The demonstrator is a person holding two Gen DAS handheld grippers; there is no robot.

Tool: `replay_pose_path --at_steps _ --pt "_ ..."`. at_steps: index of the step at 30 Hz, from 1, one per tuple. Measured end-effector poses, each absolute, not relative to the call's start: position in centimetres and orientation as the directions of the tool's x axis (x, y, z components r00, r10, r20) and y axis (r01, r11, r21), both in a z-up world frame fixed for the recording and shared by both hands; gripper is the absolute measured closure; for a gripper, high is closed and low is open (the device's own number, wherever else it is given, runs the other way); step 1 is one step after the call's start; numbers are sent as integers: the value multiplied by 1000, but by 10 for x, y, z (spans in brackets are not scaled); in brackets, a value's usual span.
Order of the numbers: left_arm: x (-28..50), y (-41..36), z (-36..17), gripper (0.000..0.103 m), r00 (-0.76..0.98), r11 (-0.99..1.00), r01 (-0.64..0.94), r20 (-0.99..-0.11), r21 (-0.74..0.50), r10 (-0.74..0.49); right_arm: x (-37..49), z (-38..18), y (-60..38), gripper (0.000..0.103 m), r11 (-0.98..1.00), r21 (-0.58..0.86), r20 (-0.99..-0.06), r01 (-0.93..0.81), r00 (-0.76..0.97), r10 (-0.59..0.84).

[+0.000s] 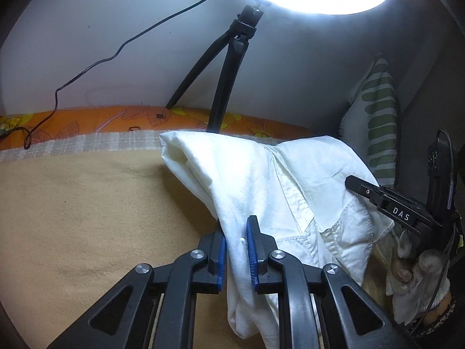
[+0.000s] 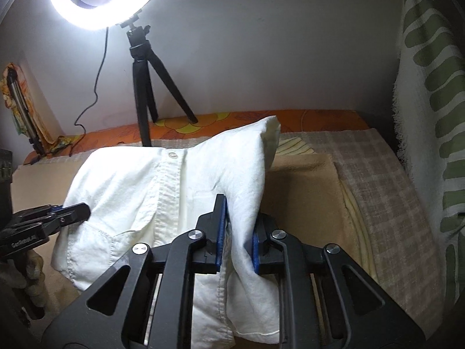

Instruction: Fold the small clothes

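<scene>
Tan fleece blanket (image 1: 72, 218) is lying under a white buttoned cotton shirt (image 1: 261, 180), which the left gripper (image 1: 236, 250) and right gripper (image 2: 239, 232) are each clamping and holding lifted, likely mid-fold, next needing both edges carried over and laid flat.

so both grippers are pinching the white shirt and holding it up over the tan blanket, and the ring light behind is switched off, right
Not quite: the ring light is switched on, glowing bright white in both wrist views. The rest holds: the left gripper and the right gripper each pinch the white shirt, which is lifted over the tan blanket.
</scene>
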State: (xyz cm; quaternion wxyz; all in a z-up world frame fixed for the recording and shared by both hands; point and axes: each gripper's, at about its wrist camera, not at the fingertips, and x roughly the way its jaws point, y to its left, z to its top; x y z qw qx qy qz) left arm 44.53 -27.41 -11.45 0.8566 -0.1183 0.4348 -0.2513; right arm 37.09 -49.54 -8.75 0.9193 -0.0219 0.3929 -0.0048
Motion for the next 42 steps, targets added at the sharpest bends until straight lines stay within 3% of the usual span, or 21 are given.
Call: replay_pose_path --at_steps 2,4,23,30,42 --pt "442 -271 -110 72 519 864 316 -691 -392 -503 369 -86 -497 66 997 -72 -717 10 695 -59" --pt "439 -268 -103 71 533 868 318 -684 -382 -497 366 -81 -498 63 998 -67 -712 18 700 -61" --pt "355 -234 -21 67 608 874 391 -632 -288 -480 278 -5 -450 62 999 -36 -623 11 782 -31" --pt "306 -213 10 58 648 874 416 -592 -251 -478 228 23 -426 62 1000 -9 -585 -1 811 -4" --pt "221 -188 35 22 688 866 454 -535 -209 -490 143 24 -382 58 1000 -8 -554 -6 832 1"
